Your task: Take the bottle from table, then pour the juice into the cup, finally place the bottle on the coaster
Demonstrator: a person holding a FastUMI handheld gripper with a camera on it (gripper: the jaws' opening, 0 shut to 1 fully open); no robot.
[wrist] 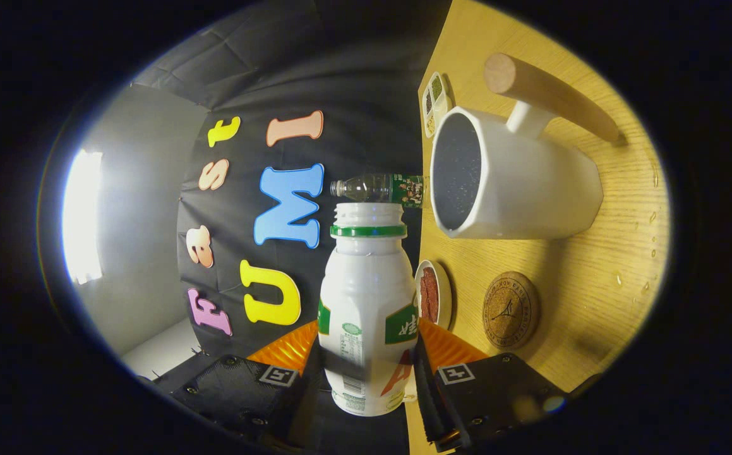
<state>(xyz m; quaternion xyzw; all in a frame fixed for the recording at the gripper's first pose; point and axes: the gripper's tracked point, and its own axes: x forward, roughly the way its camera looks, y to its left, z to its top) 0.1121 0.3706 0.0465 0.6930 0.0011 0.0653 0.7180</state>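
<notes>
- The open white bottle (367, 303) sat low centre, pinched between both fingers of the gripper (366, 373), tipped toward the cup (511, 183) at upper right
- Its mouth was short of the rim; juice could spill onto the table (593, 297)
- The coaster (511, 309) lay lower right

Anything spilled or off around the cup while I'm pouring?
A few droplets sit on the wooden table beyond the white cup, which looks like spill. Otherwise the hand-held gripper is shut on the uncapped bottle, mouth near the cup; the cork coaster is bare.
</notes>
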